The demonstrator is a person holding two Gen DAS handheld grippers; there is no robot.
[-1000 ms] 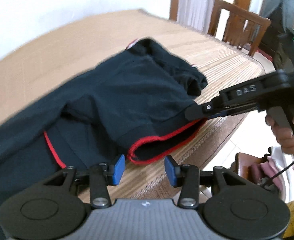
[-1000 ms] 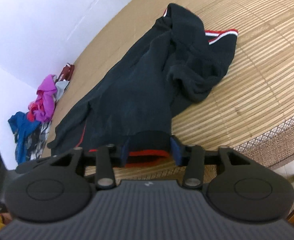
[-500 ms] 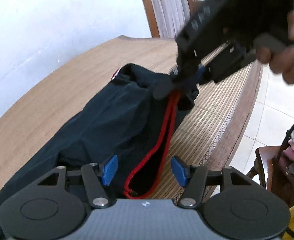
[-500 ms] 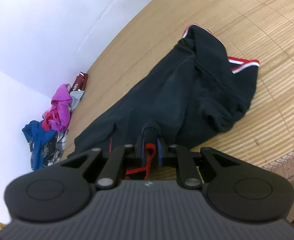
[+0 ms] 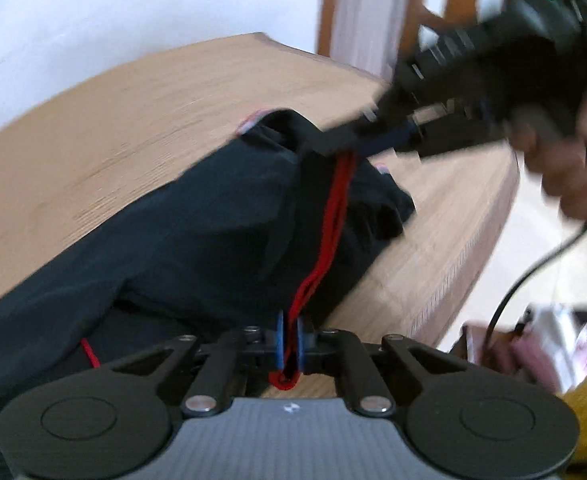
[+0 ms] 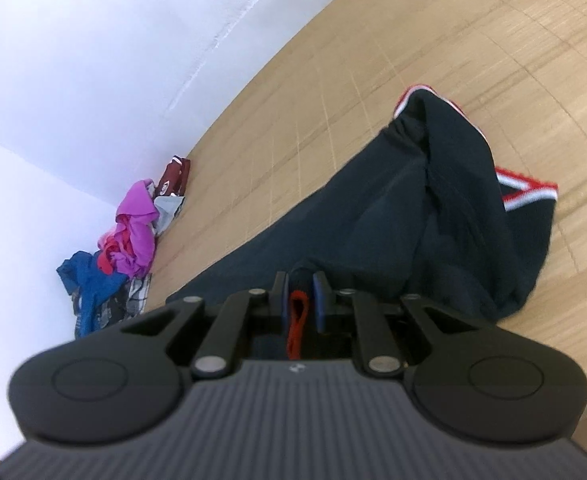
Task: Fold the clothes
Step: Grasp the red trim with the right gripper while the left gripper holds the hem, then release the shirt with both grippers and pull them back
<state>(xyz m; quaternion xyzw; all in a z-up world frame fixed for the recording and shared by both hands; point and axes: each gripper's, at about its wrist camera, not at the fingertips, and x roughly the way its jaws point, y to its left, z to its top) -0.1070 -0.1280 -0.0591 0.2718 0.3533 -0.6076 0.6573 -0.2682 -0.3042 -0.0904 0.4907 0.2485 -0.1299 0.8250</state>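
We find the left gripper (image 5: 289, 342) with its jaws clenched on the red hem (image 5: 333, 216) of a dark garment (image 5: 197, 220); those jaws have just closed, and the red edging runs between the blue pads. The right gripper (image 6: 298, 300) is likewise grasping a fold of the same hem, red trim showing in its narrow gap. In the left view the hem runs in a fairly straight line from our left jaws up and ahead to the right jaws, so both hands hold one edge, neither nearer to the loose cloth. The garment's body lies ahead of both jaws on the slatted wooden surface (image 6: 333, 80), its long axis running away from them toward a red-and-white striped cuff (image 6: 527, 188). The cloth appears soft, matte and creased. A heap of coloured clothes (image 6: 125, 240) sits well apart, left of the right jaws.
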